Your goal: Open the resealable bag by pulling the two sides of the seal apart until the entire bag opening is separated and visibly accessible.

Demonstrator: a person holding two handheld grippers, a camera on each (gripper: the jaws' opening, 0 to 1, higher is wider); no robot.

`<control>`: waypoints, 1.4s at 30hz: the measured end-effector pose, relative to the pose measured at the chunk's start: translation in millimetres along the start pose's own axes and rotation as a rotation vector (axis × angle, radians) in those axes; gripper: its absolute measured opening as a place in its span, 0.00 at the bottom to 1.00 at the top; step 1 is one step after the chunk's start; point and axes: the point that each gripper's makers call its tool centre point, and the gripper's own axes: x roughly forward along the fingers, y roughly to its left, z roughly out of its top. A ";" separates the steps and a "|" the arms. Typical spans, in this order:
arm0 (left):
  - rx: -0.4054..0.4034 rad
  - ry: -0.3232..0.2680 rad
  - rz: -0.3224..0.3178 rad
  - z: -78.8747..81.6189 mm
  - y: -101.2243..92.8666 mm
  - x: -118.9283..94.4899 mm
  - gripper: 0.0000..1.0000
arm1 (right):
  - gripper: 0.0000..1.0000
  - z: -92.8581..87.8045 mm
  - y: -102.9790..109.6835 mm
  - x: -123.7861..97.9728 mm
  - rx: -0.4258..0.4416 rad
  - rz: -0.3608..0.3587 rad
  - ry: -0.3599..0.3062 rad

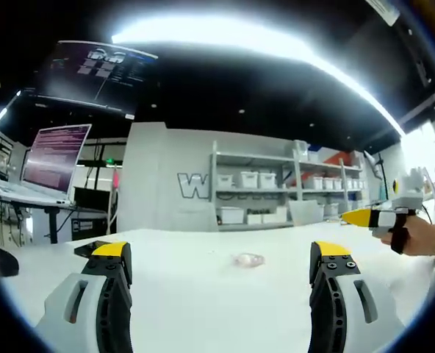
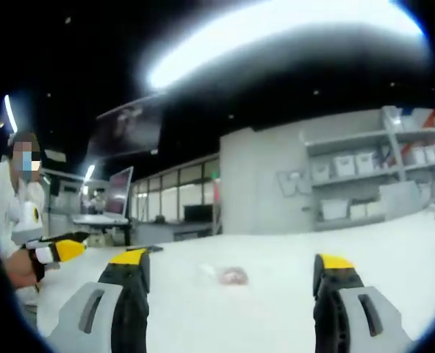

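Note:
A small clear resealable bag (image 1: 248,259) with something pinkish inside lies flat on the white table (image 1: 203,294), ahead of my left gripper (image 1: 221,268), whose jaws stand wide open and empty. My right gripper (image 1: 372,218), held by a hand, comes in from the right, above the table. In the right gripper view the bag (image 2: 229,276) lies ahead between the open, empty jaws of my right gripper (image 2: 232,276). My left gripper (image 2: 59,251) shows at the left edge, held in a hand. Neither gripper touches the bag.
A laptop (image 1: 45,165) on a stand sits at the left, and a dark flat object (image 1: 87,248) lies on the table near it. Shelves with white bins (image 1: 276,191) line the far wall. A person in white (image 2: 12,213) stands at the left of the right gripper view.

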 end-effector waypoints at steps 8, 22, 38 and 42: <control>0.004 0.001 0.004 -0.9 1.3 -0.3 1.00 | 0.94 0.2 3.0 -14.9 0.012 -0.009 -0.009; 0.008 0.003 0.010 -1.8 1.7 -1.7 1.00 | 0.94 3.5 -1.2 -35.9 0.021 -0.031 -0.031; 0.002 0.013 0.011 -5.3 1.1 -2.4 1.00 | 0.94 -2.1 -5.9 -59.6 0.039 -0.052 -0.043; -0.004 0.016 0.006 -6.5 -0.4 -2.0 1.00 | 0.94 -0.9 -8.0 -63.1 0.041 -0.055 -0.052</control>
